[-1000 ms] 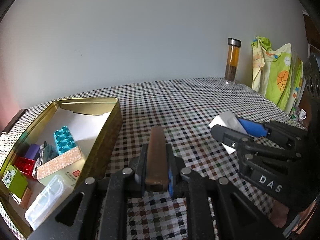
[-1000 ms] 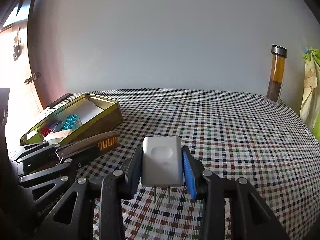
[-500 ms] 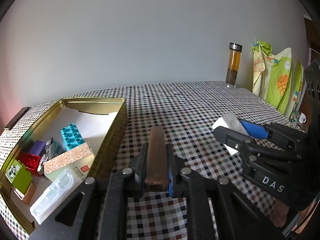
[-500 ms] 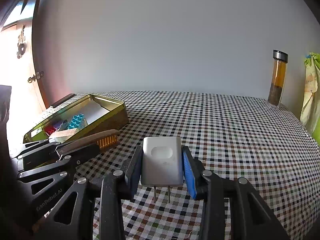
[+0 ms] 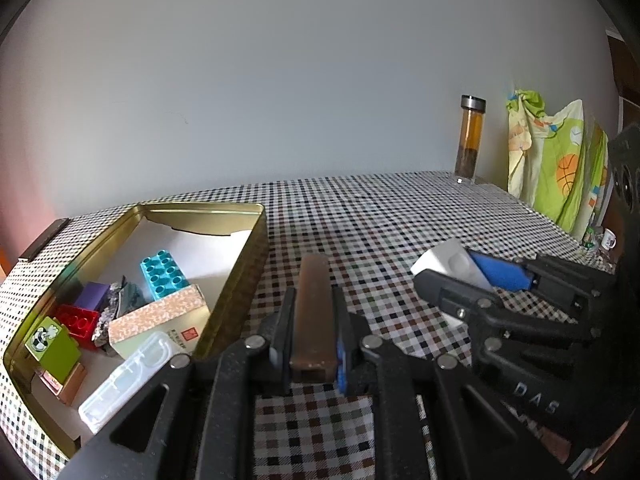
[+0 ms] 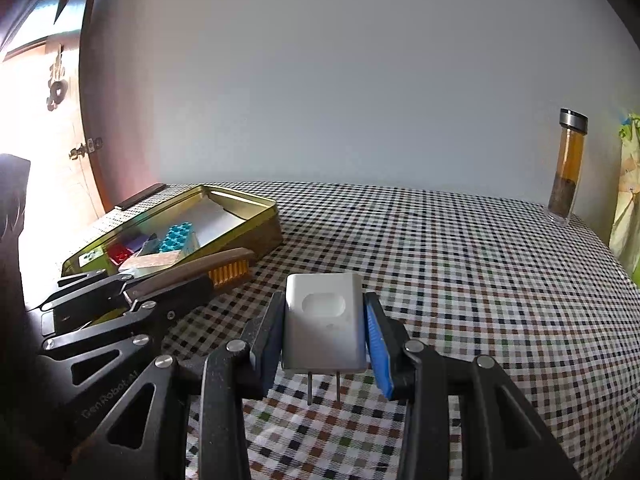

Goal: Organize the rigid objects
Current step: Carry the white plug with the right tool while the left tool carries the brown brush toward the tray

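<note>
Midway through sorting, the left gripper point(image 5: 312, 320) pinches a brush point(image 5: 314, 312) and the right gripper point(image 6: 324, 332) a charger point(image 6: 322, 332), both needing carriage to the tin point(image 5: 236, 280) at lower left.

"DAS" on right gripper point(image 5: 460, 276); "Gen Robot AI" on left gripper point(image 6: 168, 284)

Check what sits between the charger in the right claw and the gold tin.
In the right wrist view, only the left claw holding the brush lies between the white charger and the gold tin; otherwise bare checkered cloth.
</note>
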The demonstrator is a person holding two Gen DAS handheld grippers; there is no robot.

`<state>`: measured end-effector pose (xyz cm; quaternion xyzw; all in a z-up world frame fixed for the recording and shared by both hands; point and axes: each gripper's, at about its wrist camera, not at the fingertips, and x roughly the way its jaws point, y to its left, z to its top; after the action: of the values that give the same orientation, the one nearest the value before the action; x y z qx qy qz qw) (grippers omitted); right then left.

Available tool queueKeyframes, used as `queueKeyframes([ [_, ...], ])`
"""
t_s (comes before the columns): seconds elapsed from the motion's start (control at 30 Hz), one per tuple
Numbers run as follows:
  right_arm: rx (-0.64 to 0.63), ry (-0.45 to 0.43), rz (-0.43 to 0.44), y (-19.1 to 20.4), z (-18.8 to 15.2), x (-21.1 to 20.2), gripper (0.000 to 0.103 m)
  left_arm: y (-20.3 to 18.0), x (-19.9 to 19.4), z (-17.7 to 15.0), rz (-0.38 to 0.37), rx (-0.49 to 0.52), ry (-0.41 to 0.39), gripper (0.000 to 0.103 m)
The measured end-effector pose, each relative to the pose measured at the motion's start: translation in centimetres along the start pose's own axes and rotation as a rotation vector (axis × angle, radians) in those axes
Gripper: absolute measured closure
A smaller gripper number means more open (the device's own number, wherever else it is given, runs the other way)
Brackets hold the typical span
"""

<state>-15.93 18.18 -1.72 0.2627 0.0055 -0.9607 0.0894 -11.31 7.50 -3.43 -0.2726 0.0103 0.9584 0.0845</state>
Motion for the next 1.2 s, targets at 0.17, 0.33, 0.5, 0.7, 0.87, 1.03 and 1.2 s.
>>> queueKeyframes([
  [0.17,-0.005,-0.002,0.019,0.9,-0.1,0.0,0.062,1.0,-0.4,-0.1,0.01,-0.033,-0.016,0.089],
  [0.33,0.011,-0.005,0.022,0.4,-0.1,-0.3,0.071,1.6,-0.7,-0.2,0.025,-0.048,-0.024,0.089],
  [0.5,-0.01,0.017,0.014,1.0,0.0,0.3,0.072,1.7,-0.6,-0.1,0.022,-0.051,-0.023,0.089],
  [0.7,0.045,0.057,0.011,-1.2,-0.5,0.3,0.055,1.8,-0.4,0.0,0.012,-0.055,-0.024,0.089],
  [0.87,0.026,0.157,0.045,-1.9,-0.7,2.0,0.02,1.8,-0.5,-0.2,0.003,-0.053,-0.023,0.089],
  [1.03,-0.044,0.288,0.04,-1.0,-1.0,4.9,0.02,2.0,-0.5,-0.2,0.001,-0.055,-0.018,0.089],
  [1.2,-0.071,0.327,0.043,-0.5,-1.2,5.8,0.063,2.0,-0.5,-0.2,-0.005,-0.054,-0.017,0.089],
])
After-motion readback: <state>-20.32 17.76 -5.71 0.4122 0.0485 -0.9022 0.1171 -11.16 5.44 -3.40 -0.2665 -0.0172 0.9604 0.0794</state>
